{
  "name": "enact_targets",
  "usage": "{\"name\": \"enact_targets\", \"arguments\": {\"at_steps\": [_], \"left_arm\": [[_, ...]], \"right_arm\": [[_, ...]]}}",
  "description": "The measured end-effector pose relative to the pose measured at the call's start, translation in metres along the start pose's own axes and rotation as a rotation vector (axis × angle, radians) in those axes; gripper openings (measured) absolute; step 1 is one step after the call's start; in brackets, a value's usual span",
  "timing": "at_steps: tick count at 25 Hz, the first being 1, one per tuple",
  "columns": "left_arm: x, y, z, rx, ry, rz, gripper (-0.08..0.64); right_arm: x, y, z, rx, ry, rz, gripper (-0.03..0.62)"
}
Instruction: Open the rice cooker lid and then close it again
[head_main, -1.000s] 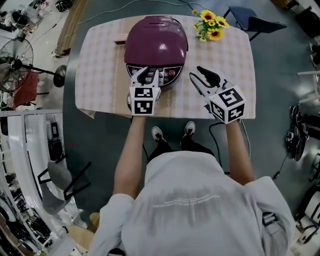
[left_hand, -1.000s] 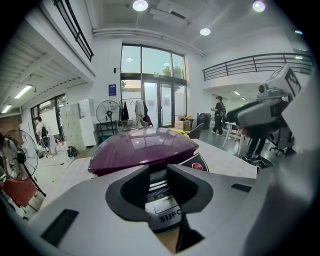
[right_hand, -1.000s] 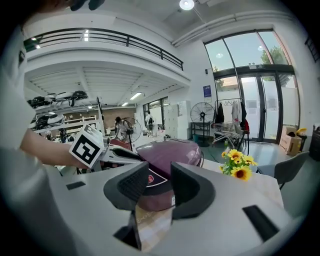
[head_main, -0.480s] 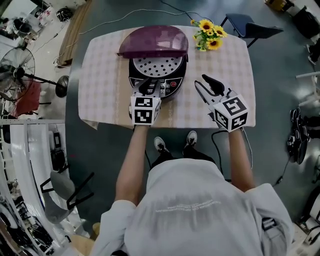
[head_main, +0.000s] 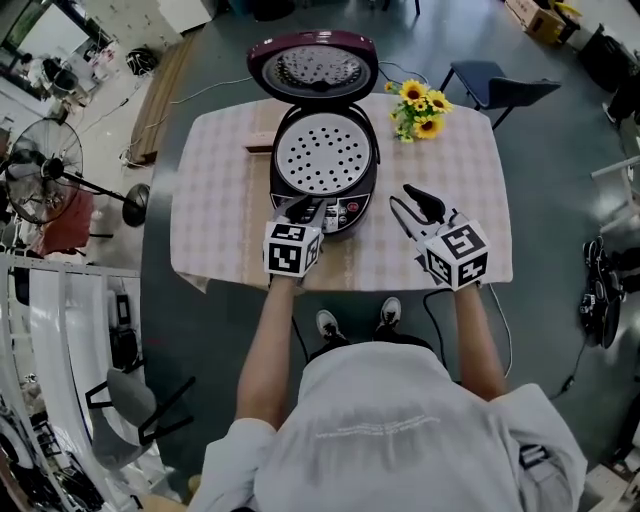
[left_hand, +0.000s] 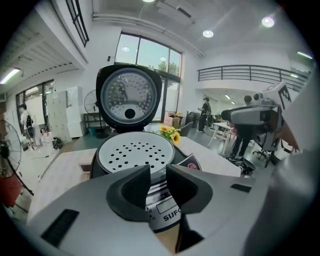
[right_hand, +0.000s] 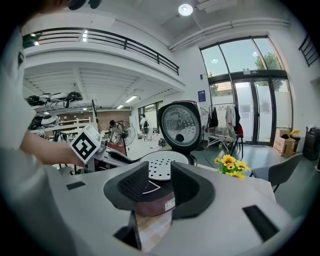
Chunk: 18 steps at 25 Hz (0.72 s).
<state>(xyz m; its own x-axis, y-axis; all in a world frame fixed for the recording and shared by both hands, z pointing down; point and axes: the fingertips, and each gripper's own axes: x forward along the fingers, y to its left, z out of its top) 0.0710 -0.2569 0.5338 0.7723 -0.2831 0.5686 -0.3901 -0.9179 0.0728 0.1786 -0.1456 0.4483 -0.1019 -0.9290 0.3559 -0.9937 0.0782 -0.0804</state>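
Closing left tongs (left_hand: 157, 174) grip nothing at rice cooker (head_main: 323, 160); right tongs (right_hand: 159, 176) spread, empty.

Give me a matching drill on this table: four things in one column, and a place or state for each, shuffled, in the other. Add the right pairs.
Things
1 lid
2 perforated tray
3 sunflowers
4 right hand-held gripper

Places and states
A yellow, to the right of the cooker
B jaws apart, nothing between them
C tipped up behind the cooker
D lying flat across the cooker's mouth

Pairs: 1-C, 2-D, 3-A, 4-B
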Motion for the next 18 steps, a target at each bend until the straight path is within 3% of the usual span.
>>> {"name": "enact_targets", "arguments": {"at_steps": [4, 8, 18], "left_arm": [[0.001, 0.0, 0.002, 0.066, -0.001, -0.036, 0.109], [-0.01, 0.003, 0.019, 0.059, -0.094, -0.044, 0.109], [-0.085, 0.066, 0.096, 0.046, -0.34, 0.104, 0.108]], "right_arm": [[0.001, -0.004, 0.015, -0.022, -0.027, -0.009, 0.152], [-0.001, -0.008, 0.033, -0.05, -0.047, -0.02, 0.152], [0.0, -0.015, 0.088, -0.148, -0.131, -0.038, 0.152]]}}
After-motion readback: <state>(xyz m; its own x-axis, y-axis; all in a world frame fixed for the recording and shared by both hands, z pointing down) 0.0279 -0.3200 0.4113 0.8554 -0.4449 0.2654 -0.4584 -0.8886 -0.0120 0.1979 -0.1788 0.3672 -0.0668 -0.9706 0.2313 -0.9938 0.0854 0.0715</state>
